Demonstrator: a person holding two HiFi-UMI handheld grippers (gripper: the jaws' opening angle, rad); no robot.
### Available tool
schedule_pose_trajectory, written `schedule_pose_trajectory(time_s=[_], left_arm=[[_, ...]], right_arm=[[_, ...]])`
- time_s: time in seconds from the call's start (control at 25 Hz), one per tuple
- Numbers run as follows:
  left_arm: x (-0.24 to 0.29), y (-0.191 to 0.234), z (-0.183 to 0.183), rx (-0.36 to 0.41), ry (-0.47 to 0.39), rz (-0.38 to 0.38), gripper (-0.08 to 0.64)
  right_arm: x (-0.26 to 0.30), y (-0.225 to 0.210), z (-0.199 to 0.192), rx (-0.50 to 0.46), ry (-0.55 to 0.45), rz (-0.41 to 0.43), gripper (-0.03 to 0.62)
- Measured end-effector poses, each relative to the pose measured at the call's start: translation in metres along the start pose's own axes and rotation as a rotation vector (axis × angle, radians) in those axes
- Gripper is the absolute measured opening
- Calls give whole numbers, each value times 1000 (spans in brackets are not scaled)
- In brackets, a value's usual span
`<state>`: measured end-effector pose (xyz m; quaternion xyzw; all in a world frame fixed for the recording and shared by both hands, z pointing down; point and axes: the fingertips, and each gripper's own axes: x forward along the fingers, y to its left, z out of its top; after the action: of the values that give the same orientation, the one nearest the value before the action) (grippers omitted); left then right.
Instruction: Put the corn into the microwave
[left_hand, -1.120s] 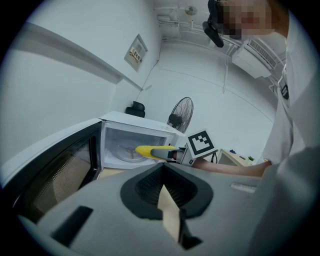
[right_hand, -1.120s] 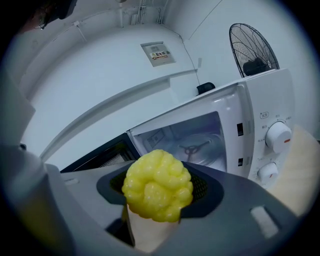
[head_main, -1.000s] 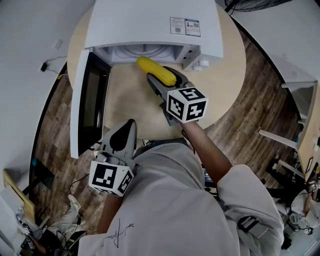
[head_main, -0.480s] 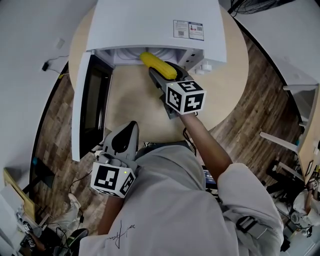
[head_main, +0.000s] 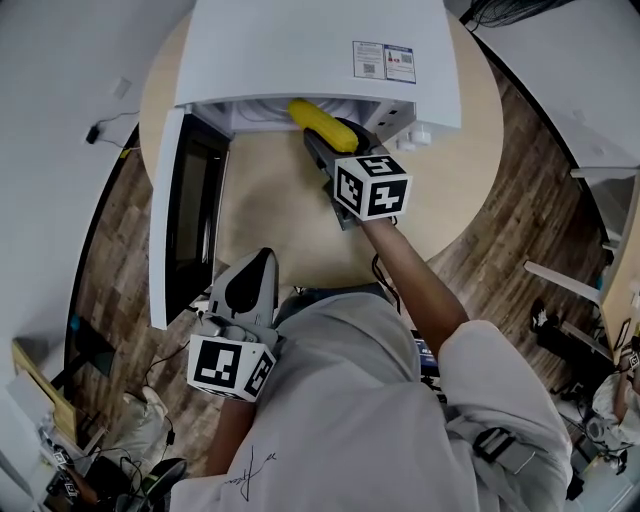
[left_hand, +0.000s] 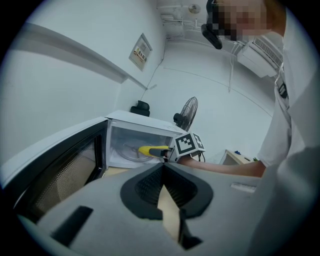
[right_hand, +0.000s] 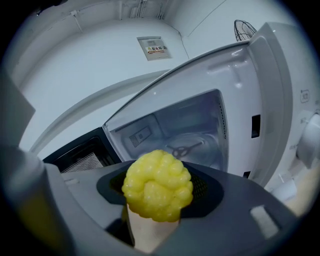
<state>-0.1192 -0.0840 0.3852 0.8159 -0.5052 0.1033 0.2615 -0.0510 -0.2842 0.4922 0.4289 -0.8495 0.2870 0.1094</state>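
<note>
My right gripper (head_main: 332, 142) clamps the knobbly yellow corn cob (right_hand: 157, 185), its tip at the mouth of the open white microwave (head_main: 300, 50) at twelve o'clock. I judge insertion in hand: next, reach deeper over the glass turntable (right_hand: 187, 146) and release. My left gripper (left_hand: 162, 186), jaws together and empty, hangs at seven.

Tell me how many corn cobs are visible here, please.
1. The corn is gripped in the right claw, at the mouth of the open microwave. Part of its inside is hidden, so another cannot be excluded.
</note>
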Motion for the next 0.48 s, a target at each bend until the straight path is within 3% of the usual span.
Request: schedule_pose_trajectory(time_s=[0.48], left_arm=[[7, 4, 2, -28, -6, -1, -10]], right_arm=[[22, -2, 4, -28, 9, -17, 261]])
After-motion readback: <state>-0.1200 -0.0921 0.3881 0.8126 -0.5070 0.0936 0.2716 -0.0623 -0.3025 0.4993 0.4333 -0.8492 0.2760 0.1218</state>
